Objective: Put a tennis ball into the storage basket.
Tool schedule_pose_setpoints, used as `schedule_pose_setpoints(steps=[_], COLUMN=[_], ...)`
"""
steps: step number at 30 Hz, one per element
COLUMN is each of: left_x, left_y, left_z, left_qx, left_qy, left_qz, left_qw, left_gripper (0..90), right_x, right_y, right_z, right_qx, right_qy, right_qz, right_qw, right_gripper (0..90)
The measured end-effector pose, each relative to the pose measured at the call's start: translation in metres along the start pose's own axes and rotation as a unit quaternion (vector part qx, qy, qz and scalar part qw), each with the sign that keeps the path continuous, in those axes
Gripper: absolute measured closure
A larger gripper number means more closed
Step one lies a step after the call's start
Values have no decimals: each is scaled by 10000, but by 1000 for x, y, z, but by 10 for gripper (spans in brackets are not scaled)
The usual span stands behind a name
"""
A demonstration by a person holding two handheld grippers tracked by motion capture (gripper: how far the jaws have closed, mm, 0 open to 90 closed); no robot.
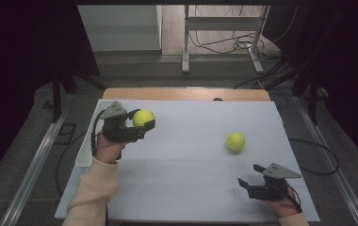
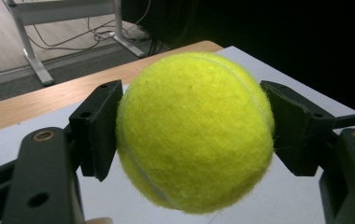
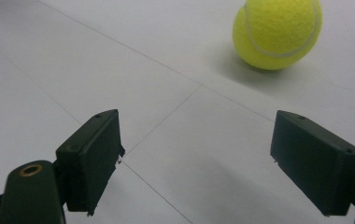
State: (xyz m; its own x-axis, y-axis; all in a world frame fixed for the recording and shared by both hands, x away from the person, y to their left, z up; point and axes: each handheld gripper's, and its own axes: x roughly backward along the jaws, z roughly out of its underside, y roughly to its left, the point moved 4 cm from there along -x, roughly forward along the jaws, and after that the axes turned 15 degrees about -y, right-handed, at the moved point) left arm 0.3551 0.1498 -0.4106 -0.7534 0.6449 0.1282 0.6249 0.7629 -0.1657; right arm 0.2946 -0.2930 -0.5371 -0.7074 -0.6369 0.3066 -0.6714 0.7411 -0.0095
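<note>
My left gripper (image 1: 142, 123) is shut on a yellow-green tennis ball (image 1: 142, 117) and holds it above the left part of the white table top. In the left gripper view the ball (image 2: 195, 133) sits squeezed between both black pads (image 2: 96, 128). A second tennis ball (image 1: 236, 141) rests on the table at the right of centre. My right gripper (image 1: 250, 176) stands open low over the table's front right area, with nothing between its fingers. In the right gripper view that second ball (image 3: 277, 32) lies ahead and to the upper right of the open gripper (image 3: 213, 163).
A white table top (image 1: 191, 160) covers a wooden desk whose far edge (image 1: 186, 93) shows behind it. A white bin (image 1: 84, 153) hangs at the table's left edge. A metal frame (image 1: 222, 33) and cables lie on the floor beyond. Dark curtains flank both sides.
</note>
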Motion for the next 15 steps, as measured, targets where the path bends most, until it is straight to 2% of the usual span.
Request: schedule_pose_setpoints(steps=[8, 15], left_x=[8, 12], left_y=[10, 15], left_z=[-3, -5], left_qx=[30, 76], left_qy=[-69, -103], left_qz=[-175, -246], left_qw=[9998, 9996], left_gripper=[263, 263], right_x=[0, 0], right_y=[0, 0], right_z=[0, 0], right_qx=[13, 9], right_qy=[4, 9], right_qz=[6, 5], right_qw=[10000, 10000], right_gripper=[170, 170])
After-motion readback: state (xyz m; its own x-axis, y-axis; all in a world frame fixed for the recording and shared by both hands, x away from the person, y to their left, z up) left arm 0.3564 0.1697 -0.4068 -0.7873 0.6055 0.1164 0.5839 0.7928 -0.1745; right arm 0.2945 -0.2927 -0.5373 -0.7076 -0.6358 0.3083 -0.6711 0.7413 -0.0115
